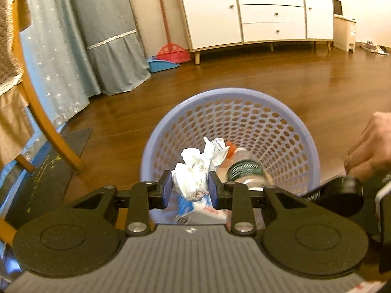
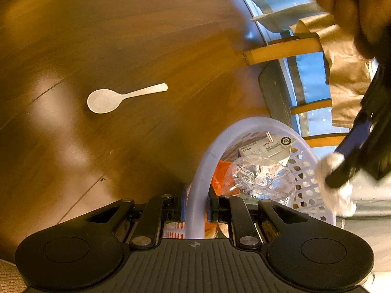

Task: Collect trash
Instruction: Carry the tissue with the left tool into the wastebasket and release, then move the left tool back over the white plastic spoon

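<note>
A lilac perforated trash basket point(image 1: 281, 112) stands on the wooden floor. My left gripper point(image 1: 189, 189) is shut on a crumpled white paper wad point(image 1: 193, 175) and holds it over the basket's near rim. Inside lie a clear plastic bottle point(image 1: 244, 168) with an orange cap, and wrappers. In the right wrist view my right gripper point(image 2: 195, 207) is shut on the basket rim point(image 2: 195, 195), one finger inside and one outside. The bottle point(image 2: 259, 178) and a white carton point(image 2: 266, 147) show in the basket. A white plastic spoon point(image 2: 110, 99) lies on the floor to the left.
A wooden chair leg point(image 1: 48, 127) and a dark mat point(image 1: 48, 171) sit left of the basket. Blue-grey curtains point(image 1: 97, 36), a red broom with a blue dustpan point(image 1: 168, 56) and a white sideboard point(image 1: 256, 14) line the far wall. A hand point(image 1: 371, 146) holds the right gripper.
</note>
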A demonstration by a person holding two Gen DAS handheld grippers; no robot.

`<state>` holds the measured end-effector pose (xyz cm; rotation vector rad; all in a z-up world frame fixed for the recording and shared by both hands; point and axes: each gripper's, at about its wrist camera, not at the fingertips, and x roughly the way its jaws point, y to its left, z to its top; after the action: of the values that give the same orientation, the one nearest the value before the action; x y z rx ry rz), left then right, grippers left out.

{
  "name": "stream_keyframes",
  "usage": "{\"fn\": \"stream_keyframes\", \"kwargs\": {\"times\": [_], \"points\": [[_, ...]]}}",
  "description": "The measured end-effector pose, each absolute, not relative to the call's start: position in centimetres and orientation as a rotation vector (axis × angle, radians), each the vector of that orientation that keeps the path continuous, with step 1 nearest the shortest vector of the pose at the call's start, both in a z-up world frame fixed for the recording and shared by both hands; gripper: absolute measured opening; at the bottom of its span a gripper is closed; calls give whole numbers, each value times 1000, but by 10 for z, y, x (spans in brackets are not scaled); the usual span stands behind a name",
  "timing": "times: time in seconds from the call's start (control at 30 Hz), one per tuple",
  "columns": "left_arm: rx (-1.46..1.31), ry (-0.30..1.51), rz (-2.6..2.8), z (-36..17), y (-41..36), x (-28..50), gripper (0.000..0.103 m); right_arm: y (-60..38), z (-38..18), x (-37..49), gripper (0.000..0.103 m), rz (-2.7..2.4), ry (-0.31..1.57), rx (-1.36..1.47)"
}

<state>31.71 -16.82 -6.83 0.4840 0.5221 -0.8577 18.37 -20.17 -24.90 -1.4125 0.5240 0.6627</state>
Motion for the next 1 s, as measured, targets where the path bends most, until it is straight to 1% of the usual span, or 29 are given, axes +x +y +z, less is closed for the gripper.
{"fn": "stream_keyframes", "kwargs": {"times": [0.03, 0.07, 0.2, 0.7, 1.0], "points": [[476, 526, -866, -71, -174, 319, 36, -202, -248, 184, 12, 662, 526, -1409], [463, 532, -868, -74, -179, 322, 50, -202, -248, 185, 11, 659, 527, -1406], [447, 537, -854, -77, -177, 324, 50, -202, -246, 188, 11, 650, 528, -1397], [454, 586, -726, -82, -127, 327, 50, -201, -251, 186, 11, 666, 527, -1413], [473, 682, -679, -111, -102, 314, 50, -202, -255, 186, 10, 646, 510, -1418]]}}
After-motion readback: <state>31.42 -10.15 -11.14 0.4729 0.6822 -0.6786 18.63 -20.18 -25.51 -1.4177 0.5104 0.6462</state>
